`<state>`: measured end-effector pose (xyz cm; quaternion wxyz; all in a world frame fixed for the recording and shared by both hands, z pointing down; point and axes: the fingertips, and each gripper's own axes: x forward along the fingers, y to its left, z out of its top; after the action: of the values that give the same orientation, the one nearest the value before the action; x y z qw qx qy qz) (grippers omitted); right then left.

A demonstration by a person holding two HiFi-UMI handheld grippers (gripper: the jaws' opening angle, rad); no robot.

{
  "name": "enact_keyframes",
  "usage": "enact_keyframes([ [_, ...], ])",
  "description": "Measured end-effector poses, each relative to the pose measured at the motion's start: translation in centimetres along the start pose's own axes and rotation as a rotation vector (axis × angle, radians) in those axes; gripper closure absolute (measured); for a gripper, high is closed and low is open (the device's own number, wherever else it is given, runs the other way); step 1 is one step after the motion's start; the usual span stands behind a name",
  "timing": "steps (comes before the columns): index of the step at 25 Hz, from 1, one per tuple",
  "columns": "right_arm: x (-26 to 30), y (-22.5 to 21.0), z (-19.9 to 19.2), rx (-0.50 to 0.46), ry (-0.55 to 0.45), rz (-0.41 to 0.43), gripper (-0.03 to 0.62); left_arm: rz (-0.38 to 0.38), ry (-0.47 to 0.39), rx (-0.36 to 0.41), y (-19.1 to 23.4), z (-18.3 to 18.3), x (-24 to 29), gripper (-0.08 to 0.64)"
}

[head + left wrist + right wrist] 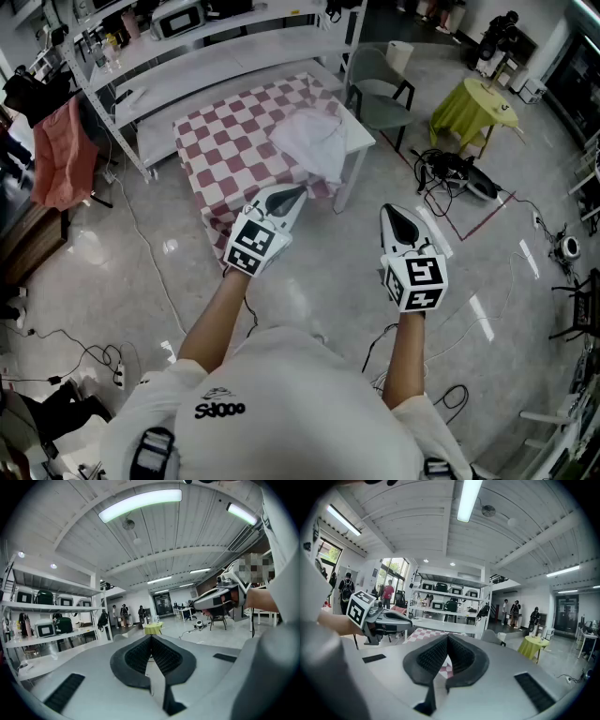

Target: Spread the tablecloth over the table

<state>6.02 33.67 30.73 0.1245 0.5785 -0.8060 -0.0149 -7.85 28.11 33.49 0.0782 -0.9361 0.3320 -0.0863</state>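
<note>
Workshop floor, white bench (pixel 363 139) standing ahead. Left gripper (pixel 292 193) and right gripper (pixel 395 212): jaws closed, nothing held, both short of the bench. Checked tablecloth (pixel 239 141) lies on the bench, its right near corner bunched into a white fold (pixel 314 141); this fold sits just beyond the left gripper, the nearer one.

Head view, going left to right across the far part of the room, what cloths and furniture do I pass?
salmon cloth → checkered tablecloth → grey chair → yellow-green round table
</note>
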Motion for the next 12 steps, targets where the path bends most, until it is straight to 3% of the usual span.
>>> enact_keyframes([
  [12, 0.2, -0.8, -0.9, 0.026, -0.014, 0.021, 0.571, 0.011, 0.045, -0.024, -1.0, -1.7, 0.8, 0.532],
])
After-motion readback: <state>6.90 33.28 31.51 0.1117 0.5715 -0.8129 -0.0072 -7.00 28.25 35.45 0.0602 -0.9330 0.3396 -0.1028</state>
